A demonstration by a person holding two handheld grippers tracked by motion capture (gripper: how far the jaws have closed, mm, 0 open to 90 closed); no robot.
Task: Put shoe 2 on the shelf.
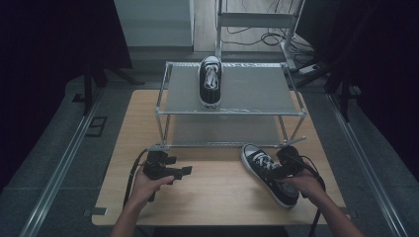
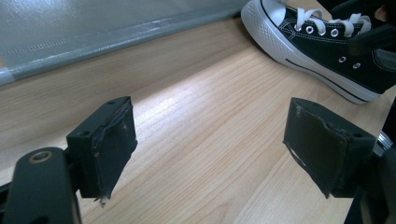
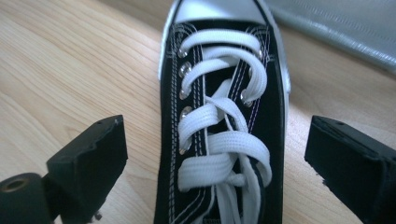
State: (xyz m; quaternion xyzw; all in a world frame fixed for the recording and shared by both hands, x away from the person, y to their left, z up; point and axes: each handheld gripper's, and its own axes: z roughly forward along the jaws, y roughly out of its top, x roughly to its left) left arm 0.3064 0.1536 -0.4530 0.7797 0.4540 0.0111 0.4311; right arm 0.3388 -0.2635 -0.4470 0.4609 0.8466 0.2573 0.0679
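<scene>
A black low-top sneaker with white laces and a white toe cap lies on the wooden table at the right, its toe toward the rack. My right gripper hangs over its laced middle. The jaws stand wide, one on each side of the shoe, with gaps to its sides. My left gripper rests low over bare wood at the left, open and holding nothing. In the left gripper view the same sneaker lies beyond its jaws. A matching sneaker stands on the rack's top shelf.
A two-shelf metal wire rack takes up the far half of the table, and its lower shelf has a grey liner. Bare wood lies between my two hands. Cables run across the floor behind the rack.
</scene>
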